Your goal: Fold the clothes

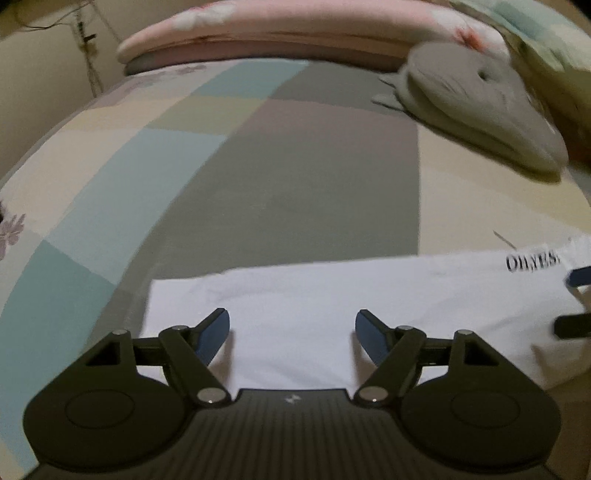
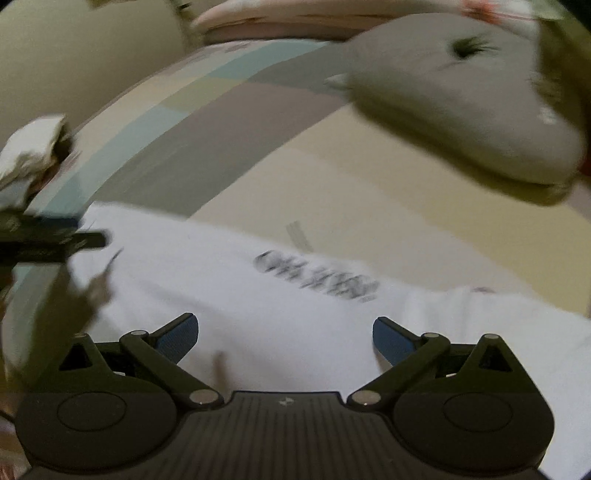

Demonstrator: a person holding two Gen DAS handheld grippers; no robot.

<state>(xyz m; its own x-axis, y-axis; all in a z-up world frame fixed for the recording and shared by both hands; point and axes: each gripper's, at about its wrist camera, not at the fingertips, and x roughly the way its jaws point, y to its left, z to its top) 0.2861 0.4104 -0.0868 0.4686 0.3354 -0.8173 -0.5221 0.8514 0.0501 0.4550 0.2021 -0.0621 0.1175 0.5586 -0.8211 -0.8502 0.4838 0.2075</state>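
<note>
1. A white T-shirt (image 1: 314,314) printed with dark lettering (image 1: 532,261) lies spread flat across the near part of a bed covered in a pastel patchwork sheet (image 1: 155,155).
2. The left gripper (image 1: 292,338) hangs over the shirt's left portion, jaws spread wide, nothing between its blue pads (image 1: 214,334).
3. The right gripper (image 2: 285,338) hovers above the shirt just below the lettering, jaws likewise wide and holding nothing.
4. A grey plush toy (image 1: 480,107) rests well beyond the shirt, near a pink floral pillow (image 1: 295,26) at the bed's far end.
</note>
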